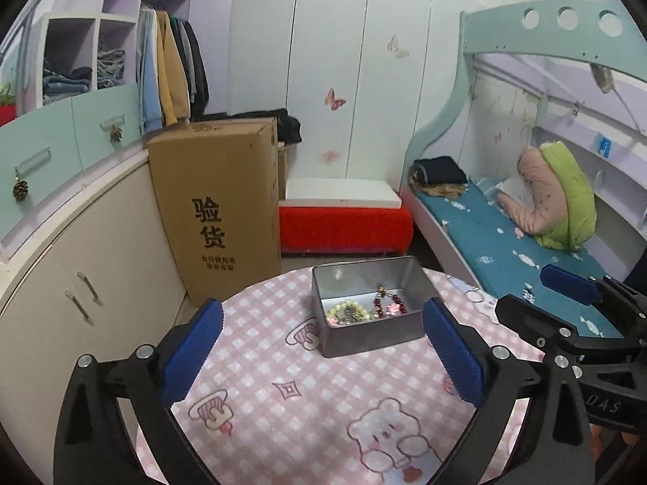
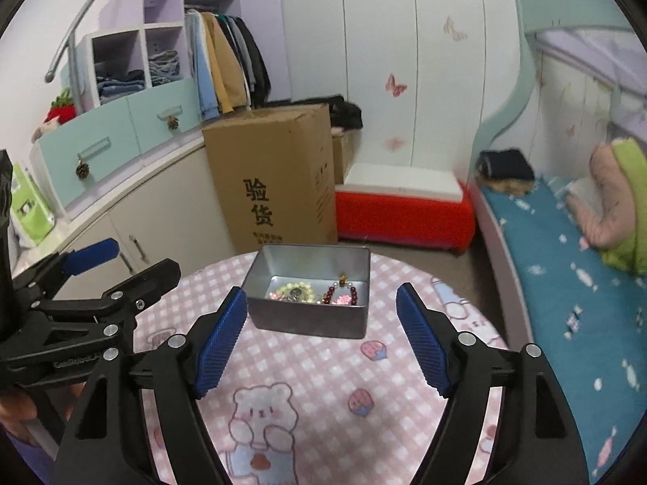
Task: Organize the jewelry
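An open grey metal tin (image 1: 376, 333) (image 2: 307, 317) stands on a round table with a pink checked cloth (image 1: 283, 396) (image 2: 323, 376). Inside lie a pale bead bracelet (image 1: 349, 310) (image 2: 297, 289) and a dark red bead bracelet (image 1: 388, 303) (image 2: 343, 293). My left gripper (image 1: 323, 335) is open and empty, just short of the tin, its blue pads wider than the tin. My right gripper (image 2: 321, 323) is open and empty, also just short of the tin. Each gripper shows at the edge of the other's view, the right (image 1: 566, 303) and the left (image 2: 101, 270).
A tall cardboard box (image 1: 218, 206) (image 2: 275, 178) stands on the floor behind the table. A red bench (image 1: 343, 226) (image 2: 404, 214) is beyond it. A bunk bed with a blue sheet (image 1: 525, 250) (image 2: 566, 283) is to the right, cabinets (image 1: 81, 262) to the left.
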